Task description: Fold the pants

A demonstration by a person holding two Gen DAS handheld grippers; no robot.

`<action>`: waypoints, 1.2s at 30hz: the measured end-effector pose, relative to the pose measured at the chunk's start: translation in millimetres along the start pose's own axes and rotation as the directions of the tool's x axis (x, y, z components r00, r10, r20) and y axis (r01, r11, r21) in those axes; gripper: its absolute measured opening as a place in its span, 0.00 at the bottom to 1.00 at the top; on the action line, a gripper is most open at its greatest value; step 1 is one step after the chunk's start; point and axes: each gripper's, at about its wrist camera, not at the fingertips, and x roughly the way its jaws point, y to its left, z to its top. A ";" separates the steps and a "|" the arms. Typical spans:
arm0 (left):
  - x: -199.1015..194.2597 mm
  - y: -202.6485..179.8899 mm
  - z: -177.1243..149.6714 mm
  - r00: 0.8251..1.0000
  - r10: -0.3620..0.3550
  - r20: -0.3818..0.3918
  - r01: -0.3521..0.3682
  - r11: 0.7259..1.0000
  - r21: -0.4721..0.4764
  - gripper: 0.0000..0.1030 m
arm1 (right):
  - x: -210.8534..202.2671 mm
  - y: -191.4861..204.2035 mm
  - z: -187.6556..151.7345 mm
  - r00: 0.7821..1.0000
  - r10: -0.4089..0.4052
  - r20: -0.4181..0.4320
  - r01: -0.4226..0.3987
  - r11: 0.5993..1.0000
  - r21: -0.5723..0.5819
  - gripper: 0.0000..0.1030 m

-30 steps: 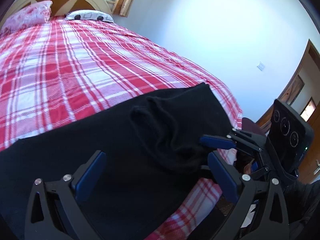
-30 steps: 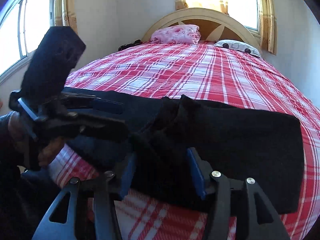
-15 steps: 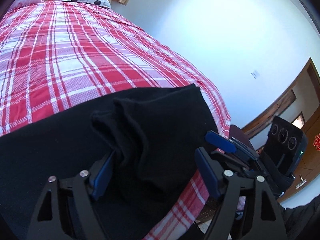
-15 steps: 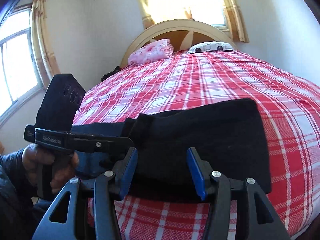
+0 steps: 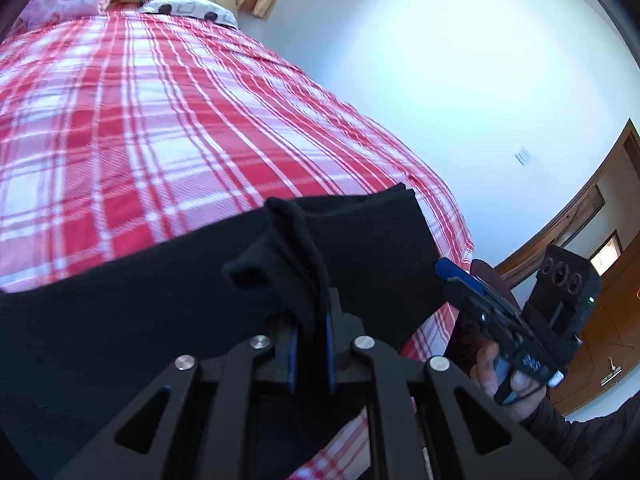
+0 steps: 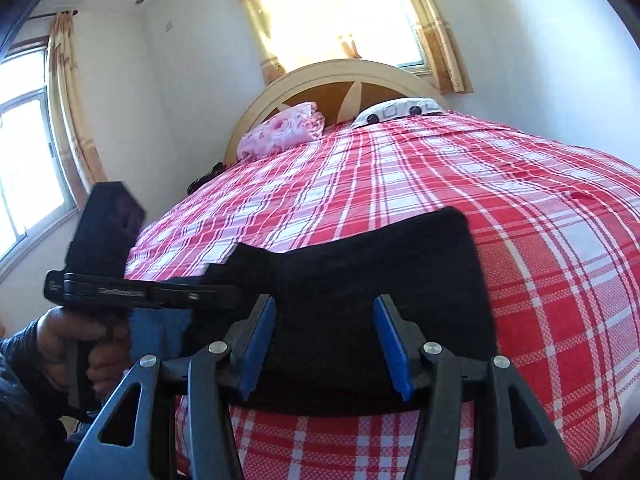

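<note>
The black pants (image 5: 120,312) lie across the near end of the red plaid bed; they also show in the right wrist view (image 6: 380,264). My left gripper (image 5: 308,332) is shut on a raised bunch of the pants fabric (image 5: 280,256) near their middle. It also shows in the right wrist view (image 6: 224,292), held level at the left. My right gripper (image 6: 324,340) is open, its blue pads over the near edge of the pants, with no cloth pinched. It also shows in the left wrist view (image 5: 456,274), just past the pants' right end.
The bed (image 5: 160,120) stretches away to a curved headboard (image 6: 340,80) with a pink pillow (image 6: 280,132) and a white patterned pillow (image 6: 400,110). A wooden door frame (image 5: 580,216) stands at the right. Curtained windows (image 6: 360,20) are behind the bed.
My left gripper has closed on a bunch of the pants fabric. My right gripper has stayed open and drawn back slightly towards the bed's near edge.
</note>
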 end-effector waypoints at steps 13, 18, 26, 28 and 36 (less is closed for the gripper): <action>-7.0 28.4 -14.1 1.000 0.014 -0.024 -0.015 0.997 -0.078 0.11 | 17.7 -0.8 -8.7 0.996 -0.014 -0.088 0.013 1.000 -0.013 0.52; -7.2 43.6 -23.3 0.999 0.026 -0.042 -0.031 0.991 -0.128 0.11 | 25.2 4.3 -15.5 0.993 0.003 -0.114 -0.008 0.999 -0.044 0.52; -1.6 31.2 -28.6 0.993 0.113 -0.042 -0.114 0.993 -0.037 0.16 | 36.3 11.8 -20.7 0.987 -0.007 -0.158 -0.007 0.996 -0.087 0.52; -3.1 30.4 -29.6 0.991 0.131 -0.036 -0.132 0.991 -0.013 0.17 | 35.7 14.7 -19.6 0.987 -0.018 -0.159 0.001 0.994 -0.107 0.52; -6.6 27.5 -33.7 0.983 0.183 -0.020 -0.182 0.982 0.048 0.23 | 23.7 19.4 0.7 0.996 -0.037 -0.085 0.027 0.993 -0.118 0.52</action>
